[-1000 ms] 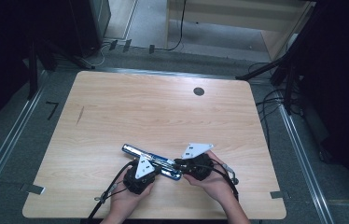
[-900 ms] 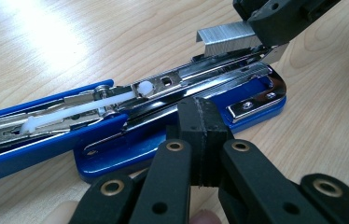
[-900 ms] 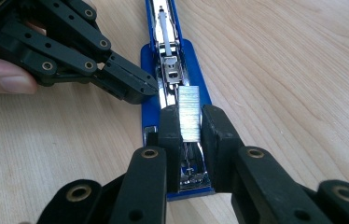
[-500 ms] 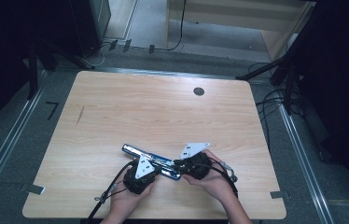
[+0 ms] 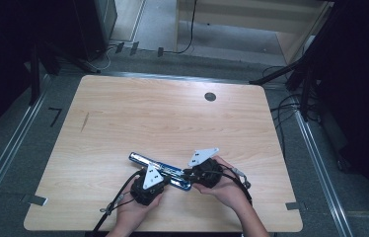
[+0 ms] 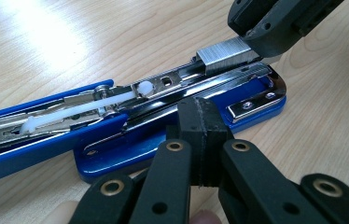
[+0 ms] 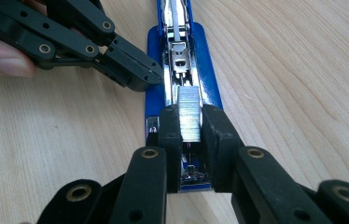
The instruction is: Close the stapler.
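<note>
While clamped: right hand-held gripper (image 7: 191,123), staples (image 7: 189,114).

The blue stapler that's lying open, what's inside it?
Inside the open blue metal stapler a silver block of staples sits in the shiny track, gripped by the right gripper. A white plastic pusher lies farther back. The track under the staples is covered.

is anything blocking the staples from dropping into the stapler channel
Nothing visible does. The right gripper holds the staple strip over the open stapler's metal channel; the white pusher sits farther back, and the left gripper presses beside it.
</note>
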Demonstrator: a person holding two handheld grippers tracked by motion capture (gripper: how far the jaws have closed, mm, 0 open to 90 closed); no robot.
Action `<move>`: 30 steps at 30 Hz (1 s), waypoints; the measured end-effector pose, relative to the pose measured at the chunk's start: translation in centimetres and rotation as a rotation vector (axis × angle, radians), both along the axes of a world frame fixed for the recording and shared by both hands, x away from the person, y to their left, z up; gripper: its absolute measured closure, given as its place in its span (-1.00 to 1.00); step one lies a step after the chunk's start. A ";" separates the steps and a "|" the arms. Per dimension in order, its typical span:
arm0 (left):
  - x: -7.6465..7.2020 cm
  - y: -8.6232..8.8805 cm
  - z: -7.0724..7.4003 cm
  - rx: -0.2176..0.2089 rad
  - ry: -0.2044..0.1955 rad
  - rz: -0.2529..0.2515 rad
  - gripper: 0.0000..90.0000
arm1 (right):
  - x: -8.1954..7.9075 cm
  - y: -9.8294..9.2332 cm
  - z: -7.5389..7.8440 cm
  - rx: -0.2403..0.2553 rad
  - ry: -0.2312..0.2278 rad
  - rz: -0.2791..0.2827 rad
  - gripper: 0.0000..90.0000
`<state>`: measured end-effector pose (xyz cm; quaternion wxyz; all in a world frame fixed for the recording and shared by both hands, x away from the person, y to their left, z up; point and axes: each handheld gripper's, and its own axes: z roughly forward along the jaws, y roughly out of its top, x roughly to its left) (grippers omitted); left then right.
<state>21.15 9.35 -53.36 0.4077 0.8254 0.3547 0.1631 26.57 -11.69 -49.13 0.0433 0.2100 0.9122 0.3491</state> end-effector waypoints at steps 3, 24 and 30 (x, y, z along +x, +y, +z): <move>0.0 0.0 0.0 -0.001 0.000 0.000 1.00 | 0.0 0.0 0.0 -0.001 -0.003 0.004 0.77; 0.0 0.0 0.0 0.000 -0.001 -0.002 1.00 | 0.4 0.5 0.3 -0.021 -0.001 0.036 0.77; 0.0 0.0 0.0 0.002 -0.002 -0.002 1.00 | 0.5 0.4 0.2 -0.024 0.000 0.035 0.77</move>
